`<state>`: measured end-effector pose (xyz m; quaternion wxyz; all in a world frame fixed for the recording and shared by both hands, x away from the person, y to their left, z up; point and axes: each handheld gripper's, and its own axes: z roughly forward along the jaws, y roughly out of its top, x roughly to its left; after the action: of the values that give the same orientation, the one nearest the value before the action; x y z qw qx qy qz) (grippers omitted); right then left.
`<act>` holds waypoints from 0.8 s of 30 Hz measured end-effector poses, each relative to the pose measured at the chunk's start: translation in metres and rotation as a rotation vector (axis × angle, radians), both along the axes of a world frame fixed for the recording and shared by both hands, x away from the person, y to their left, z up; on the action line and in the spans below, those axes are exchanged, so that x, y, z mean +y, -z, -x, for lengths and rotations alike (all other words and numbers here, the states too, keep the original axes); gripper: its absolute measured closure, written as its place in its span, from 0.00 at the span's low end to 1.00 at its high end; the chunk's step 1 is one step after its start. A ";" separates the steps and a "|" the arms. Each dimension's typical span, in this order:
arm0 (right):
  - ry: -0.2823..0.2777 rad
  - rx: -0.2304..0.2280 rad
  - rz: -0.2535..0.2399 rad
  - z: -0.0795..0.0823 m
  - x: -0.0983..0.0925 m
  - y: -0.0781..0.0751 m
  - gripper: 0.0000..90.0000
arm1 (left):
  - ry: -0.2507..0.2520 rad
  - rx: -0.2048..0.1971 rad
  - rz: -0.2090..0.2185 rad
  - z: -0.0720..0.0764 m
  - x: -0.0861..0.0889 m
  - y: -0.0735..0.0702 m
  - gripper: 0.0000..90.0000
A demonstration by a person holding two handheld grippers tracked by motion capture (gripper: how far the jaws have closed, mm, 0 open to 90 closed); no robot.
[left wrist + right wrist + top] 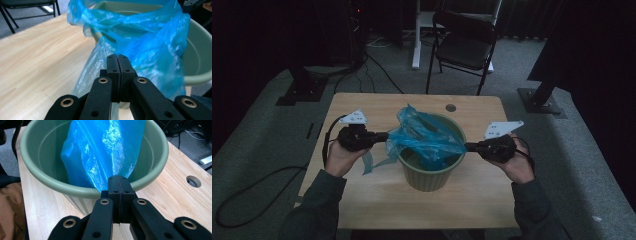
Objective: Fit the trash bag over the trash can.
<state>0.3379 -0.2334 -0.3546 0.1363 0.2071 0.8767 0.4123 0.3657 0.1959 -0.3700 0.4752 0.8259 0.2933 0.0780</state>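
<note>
The left gripper (pixel 387 136) has its jaws pressed together on the edge of the blue plastic bag (pixel 427 136), pinching the film just outside the rim of the green bin (pixel 430 177). The right gripper (pixel 467 146) pinches the bag's opposite edge at the rim nearest it. Between the two grippers the bag stretches across the bin's mouth and sags inside. The bin stands on the wooden table (pixel 362 195).

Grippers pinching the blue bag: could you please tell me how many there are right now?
2. The left gripper is shut on the blue plastic bag at the green bin's left rim; the right gripper is shut on it at the right rim.
</note>
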 end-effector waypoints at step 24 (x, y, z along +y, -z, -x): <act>0.047 0.023 -0.017 0.004 -0.024 0.010 1.00 | -0.095 0.096 -0.002 -0.011 0.023 0.025 0.98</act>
<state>0.3338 -0.2577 -0.3649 0.1343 0.2335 0.8695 0.4140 0.3768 0.2184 -0.3946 0.4554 0.8143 0.3547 0.0609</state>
